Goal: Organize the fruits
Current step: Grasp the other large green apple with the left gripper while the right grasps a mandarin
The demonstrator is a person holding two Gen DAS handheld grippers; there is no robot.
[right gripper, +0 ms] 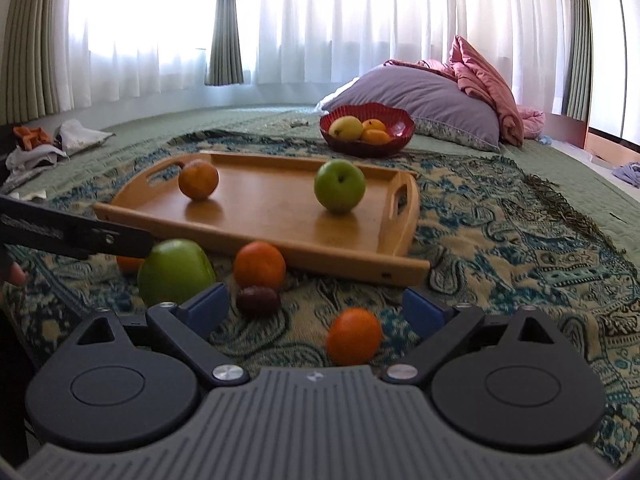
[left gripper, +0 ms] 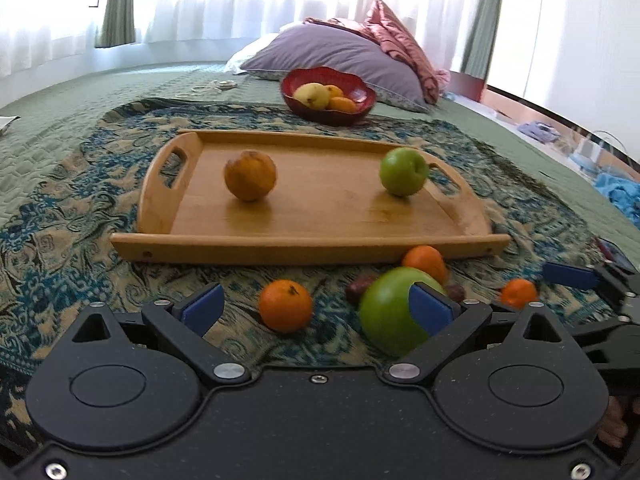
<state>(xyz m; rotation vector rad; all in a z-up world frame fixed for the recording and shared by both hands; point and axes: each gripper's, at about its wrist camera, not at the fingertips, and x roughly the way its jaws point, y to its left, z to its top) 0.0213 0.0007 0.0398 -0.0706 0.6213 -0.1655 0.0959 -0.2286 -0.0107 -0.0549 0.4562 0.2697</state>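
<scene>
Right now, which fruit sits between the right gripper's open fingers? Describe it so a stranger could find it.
Start at the wooden tray on the patterned blanket. On the blanket in front of the tray's near rim lies loose fruit; nearest the right gripper is a small orange. It lies alone, apart from the green apple, dark plum and other orange.

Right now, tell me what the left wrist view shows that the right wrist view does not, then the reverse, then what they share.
Only the left wrist view shows the right gripper at its right edge, and blue cloth beyond the bed. Only the right wrist view shows crumpled clothes at the far left, and the left gripper's arm reaching over a green apple. Both show the wooden tray carrying an orange and another green apple, the red bowl of fruit, the purple pillow, and loose fruit on the patterned blanket.
</scene>
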